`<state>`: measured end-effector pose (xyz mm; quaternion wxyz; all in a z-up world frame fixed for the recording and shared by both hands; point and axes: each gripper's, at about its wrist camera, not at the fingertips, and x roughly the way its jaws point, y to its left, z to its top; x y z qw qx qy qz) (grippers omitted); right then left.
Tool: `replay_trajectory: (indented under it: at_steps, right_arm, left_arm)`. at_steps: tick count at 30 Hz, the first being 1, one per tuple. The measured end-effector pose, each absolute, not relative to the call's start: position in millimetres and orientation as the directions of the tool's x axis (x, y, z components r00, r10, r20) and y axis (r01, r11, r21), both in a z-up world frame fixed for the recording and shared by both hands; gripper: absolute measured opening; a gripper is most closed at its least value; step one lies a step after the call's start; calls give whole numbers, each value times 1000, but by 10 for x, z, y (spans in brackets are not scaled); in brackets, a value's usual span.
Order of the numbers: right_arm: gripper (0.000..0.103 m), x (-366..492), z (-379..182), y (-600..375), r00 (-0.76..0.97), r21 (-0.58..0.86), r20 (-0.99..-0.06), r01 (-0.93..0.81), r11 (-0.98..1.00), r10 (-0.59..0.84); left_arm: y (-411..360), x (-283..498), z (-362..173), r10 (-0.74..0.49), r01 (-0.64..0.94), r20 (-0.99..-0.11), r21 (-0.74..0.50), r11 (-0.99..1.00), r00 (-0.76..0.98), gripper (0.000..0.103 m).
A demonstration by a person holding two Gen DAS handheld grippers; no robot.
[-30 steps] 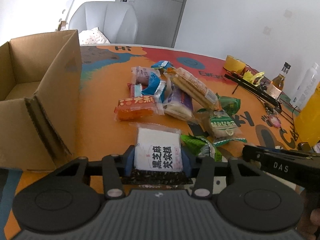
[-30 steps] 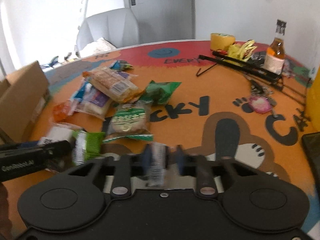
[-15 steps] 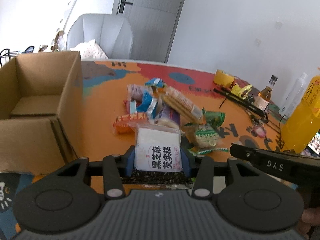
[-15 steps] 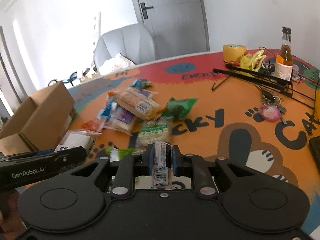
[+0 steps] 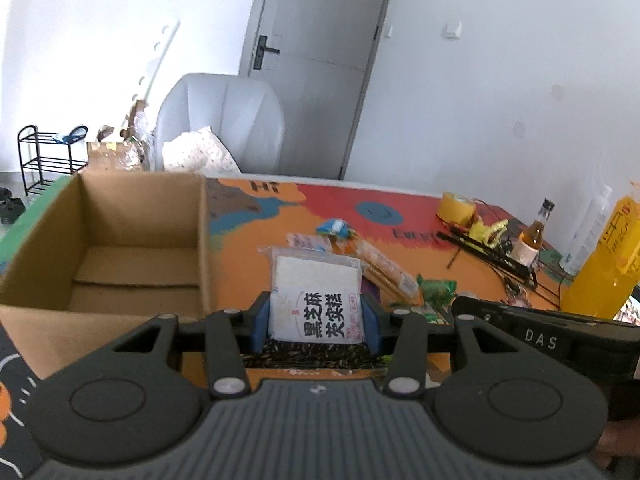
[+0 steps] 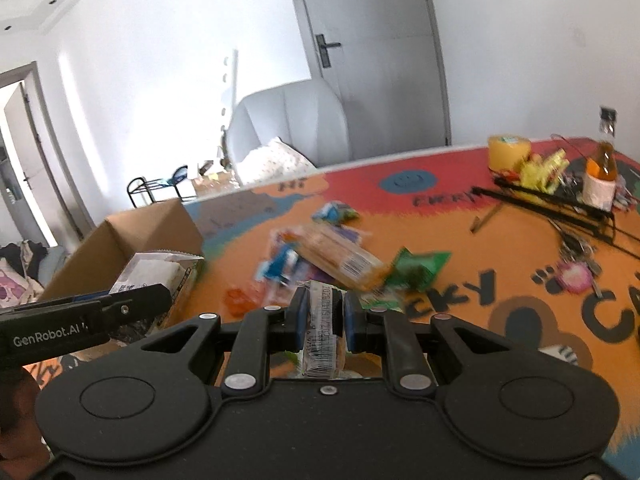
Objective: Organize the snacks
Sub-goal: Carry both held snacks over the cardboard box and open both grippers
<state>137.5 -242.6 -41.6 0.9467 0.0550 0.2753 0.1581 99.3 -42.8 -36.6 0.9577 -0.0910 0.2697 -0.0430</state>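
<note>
Left gripper (image 5: 316,320) clamped on flat white black-lettered snack packet (image 5: 316,300), held above table just right of open brown cardboard box (image 5: 120,248). Right gripper (image 6: 324,320) pinched tight on thin clear barcoded wrapper (image 6: 323,328), contents unclear through blur. Risks: packet snags box's near wall; slick wrapper slips free; grippers collide over box.

- The white snack packet (image 5: 316,300) carries large black Chinese characters, 黑芝麻 and two more that are hard to make out.
- The black gripper (image 5: 540,338) at the right edge reads "DAS".
- The black gripper (image 6: 52,338) at the left reads "GenRobot.AI".
- The table mat (image 6: 440,280) shows "CKY" and part of "EVERY".
- The thin packet (image 6: 324,332) bears a barcode with unreadable digits.
</note>
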Motion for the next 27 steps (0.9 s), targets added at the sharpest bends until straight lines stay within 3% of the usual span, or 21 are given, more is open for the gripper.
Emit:
replay_trajectory:
  at_steps: [27]
  right_arm:
    - [17,1641,-76,-1409,760,191,-453,-427,884,465]
  left_arm:
    - [578,1013,-175,17,-126,-482,-193,973,876,45]
